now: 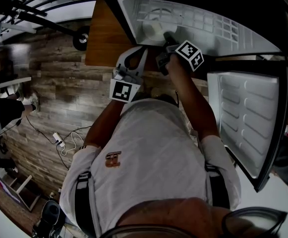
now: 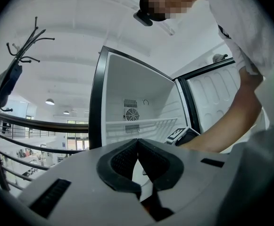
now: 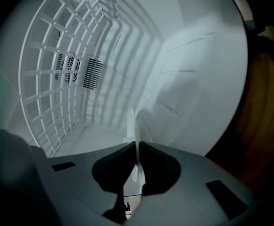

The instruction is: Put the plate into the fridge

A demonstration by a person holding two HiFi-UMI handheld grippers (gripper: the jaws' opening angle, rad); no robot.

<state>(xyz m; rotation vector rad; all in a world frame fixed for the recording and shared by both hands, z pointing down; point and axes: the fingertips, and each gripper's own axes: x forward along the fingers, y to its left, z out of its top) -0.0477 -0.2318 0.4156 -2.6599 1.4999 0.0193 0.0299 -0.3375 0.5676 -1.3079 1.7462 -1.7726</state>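
Observation:
The white plate (image 3: 132, 124) is seen edge-on, and my right gripper (image 3: 137, 155) is shut on its rim. Gripper and plate are inside the open fridge (image 3: 188, 79), beside the white wire shelf (image 3: 66, 69). In the head view the plate (image 1: 152, 29) shows as a pale shape in the fridge cavity (image 1: 208, 26), with the right gripper (image 1: 166, 39) just behind it. My left gripper (image 1: 135, 58) hangs in front of the fridge opening, its jaws shut on nothing (image 2: 137, 144). The left gripper view shows the fridge (image 2: 141, 102) and the right gripper's marker cube (image 2: 180, 135).
The fridge door (image 1: 248, 118) stands swung open at the right. A wooden panel (image 1: 101, 38) flanks the fridge on the left. Cables and a power strip (image 1: 59, 140) lie on the plank floor. A coat stand (image 2: 14, 74) and a railing are on the left.

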